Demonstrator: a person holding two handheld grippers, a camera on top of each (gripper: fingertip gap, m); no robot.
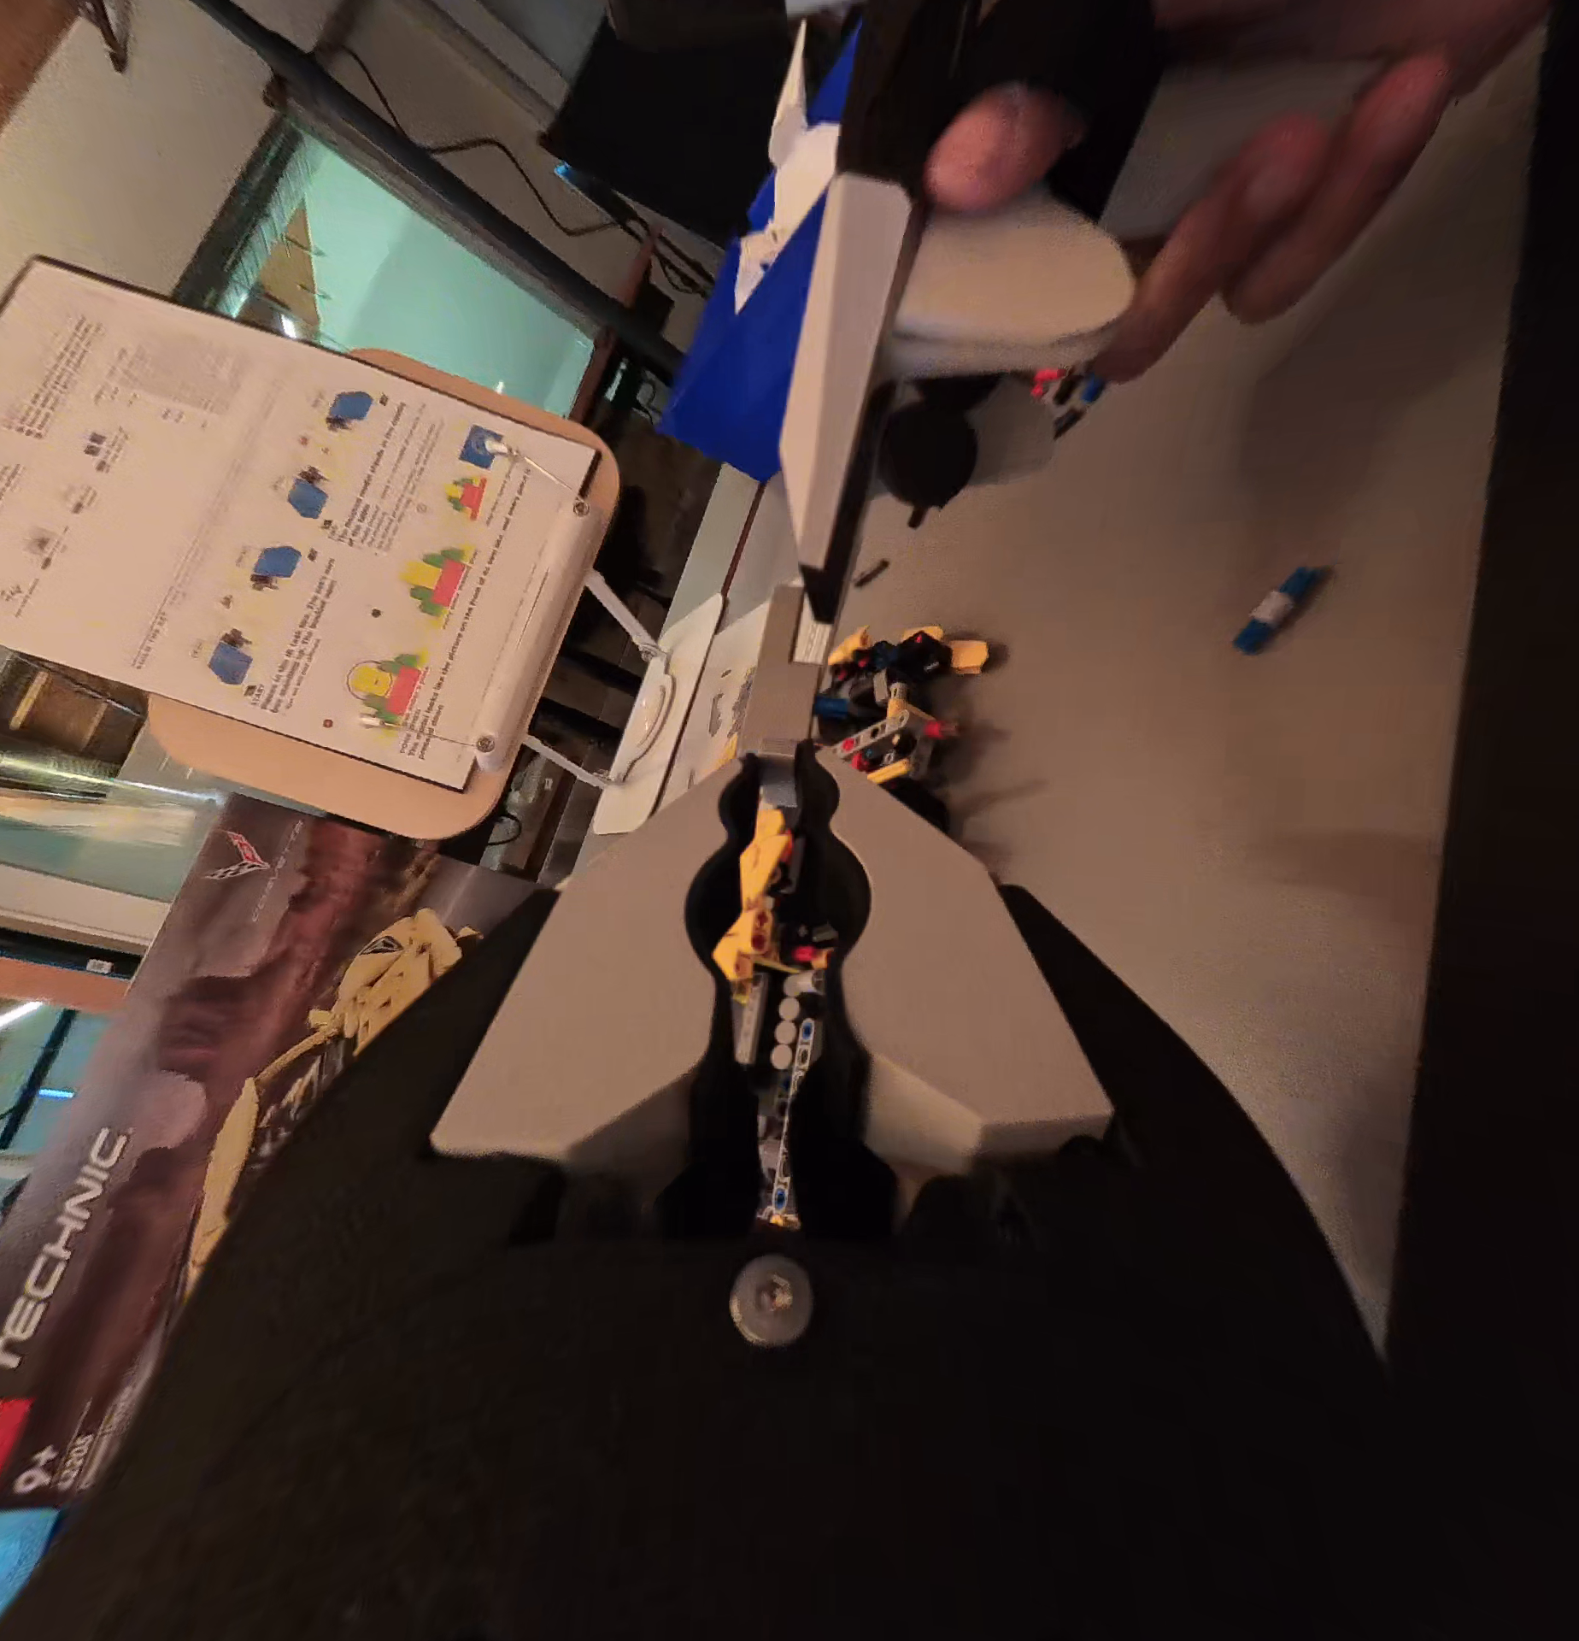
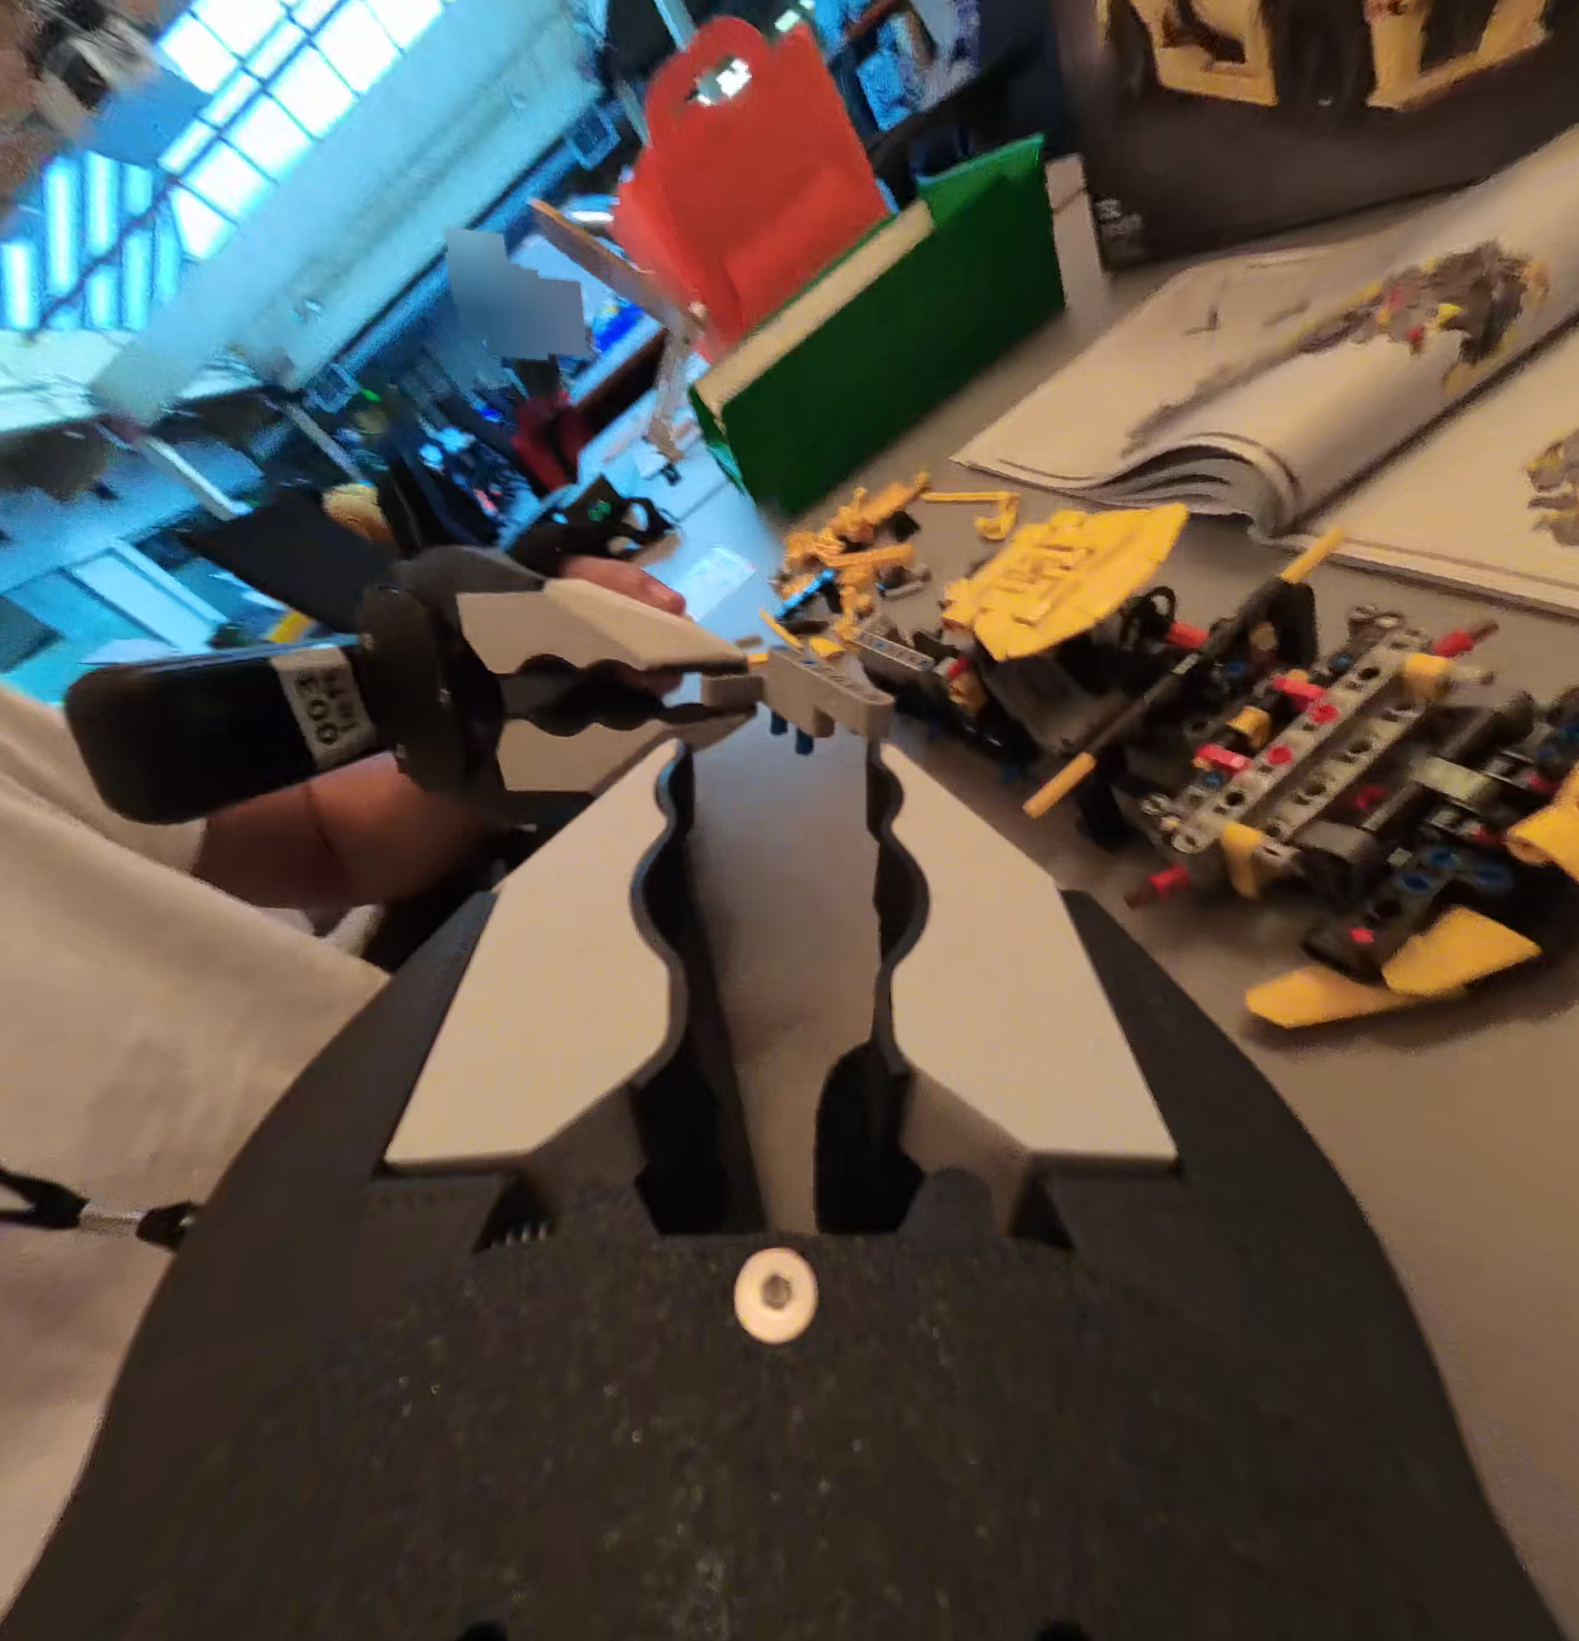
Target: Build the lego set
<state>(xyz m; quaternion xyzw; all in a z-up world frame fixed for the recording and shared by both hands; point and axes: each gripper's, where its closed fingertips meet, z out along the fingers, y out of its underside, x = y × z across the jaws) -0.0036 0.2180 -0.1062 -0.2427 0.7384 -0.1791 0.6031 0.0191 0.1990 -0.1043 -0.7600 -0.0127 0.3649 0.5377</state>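
Observation:
My left gripper (image 1: 779,762) is shut on a grey beam (image 1: 781,688) and holds it above the table. In the right wrist view the left gripper (image 2: 740,688) comes in from the left, with blue pins hanging under the grey beam (image 2: 826,693). My right gripper (image 2: 781,755) is open and empty, and the beam sits just beyond its fingertips. One of its fingers (image 1: 844,382) shows in the left wrist view, above the beam. The partly built black, grey and yellow car model (image 2: 1301,790) lies on the table to the right and also shows in the left wrist view (image 1: 897,701).
Loose yellow parts (image 2: 857,550) and a yellow panel (image 2: 1066,568) lie behind the model. An open instruction booklet (image 2: 1301,391), a green box (image 2: 884,382) and the set's box (image 1: 191,1066) stand around. A blue piece (image 1: 1279,608) lies alone. A printed sheet on a stand (image 1: 262,515) is off the table.

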